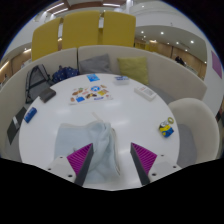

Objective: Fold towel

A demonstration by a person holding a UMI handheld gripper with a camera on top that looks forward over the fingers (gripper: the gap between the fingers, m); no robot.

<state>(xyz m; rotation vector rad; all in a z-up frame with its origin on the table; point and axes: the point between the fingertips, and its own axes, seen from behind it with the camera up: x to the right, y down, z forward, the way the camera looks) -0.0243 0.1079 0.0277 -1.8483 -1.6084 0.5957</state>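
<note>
A pale grey towel (100, 140) is seen lying bunched on the white round worktop (60, 125), between the jaws and just ahead of them, its raised folds standing up toward the middle. The gripper (112, 158) is held wide open, with nothing clamped; the purple pads (82, 157) show on the inner faces with a clear gap to the cloth on either side, as far as can be told.

The step in hand is judged to be the taking of an edge or corner. It would be done well if a single layer at a corner were sought, not the crumpled peak, so that the cloth can be drawn flat before it is folded over. The corners cannot be made out from here.

Open worktop is available to either side of the jaws. Beyond them small coloured items (88, 96) are scattered, and a blue and yellow object (166, 127) lies to the right; these should be kept clear of. The worktop's rim curves close on both sides.
</note>
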